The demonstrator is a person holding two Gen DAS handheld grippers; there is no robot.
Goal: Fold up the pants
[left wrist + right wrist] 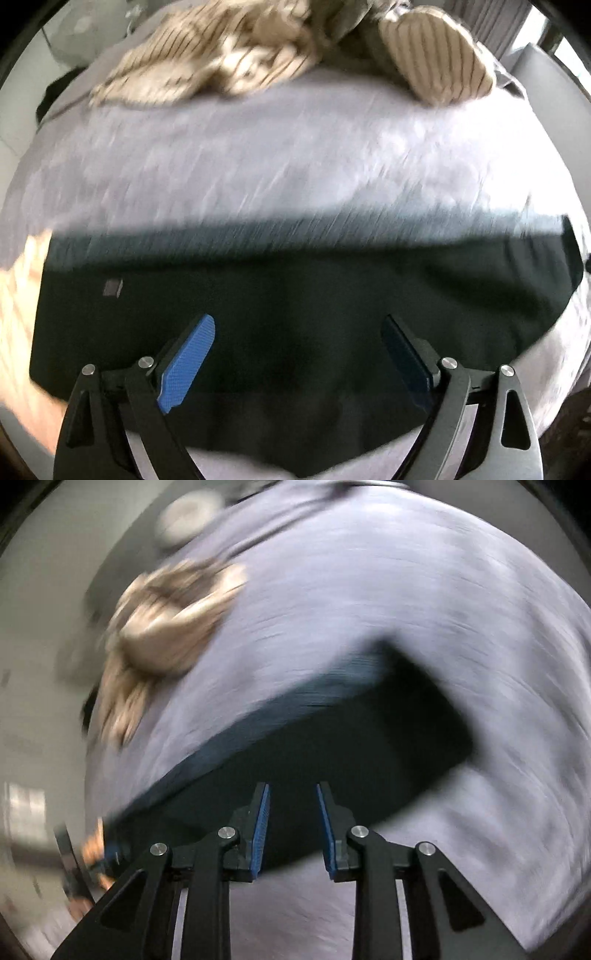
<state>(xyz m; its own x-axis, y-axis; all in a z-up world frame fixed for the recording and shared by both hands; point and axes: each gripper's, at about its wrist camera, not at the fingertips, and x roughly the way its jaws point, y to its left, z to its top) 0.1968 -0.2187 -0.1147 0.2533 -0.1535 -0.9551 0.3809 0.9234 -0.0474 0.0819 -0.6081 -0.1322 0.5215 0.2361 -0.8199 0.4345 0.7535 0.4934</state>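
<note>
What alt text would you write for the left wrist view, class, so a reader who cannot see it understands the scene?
The left tool hangs open over dark pants lying flat on a grey bedsheet, with nothing between its blue pads. A crumpled beige striped garment lies at the far edge of the bed. The picture is blurred by motion.

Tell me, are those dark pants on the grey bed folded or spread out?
Folded, it seems: the dark pants lie flat as a compact block with straight edges on the grey bedsheet, no separate legs showing. Blur hides the layers.
</note>
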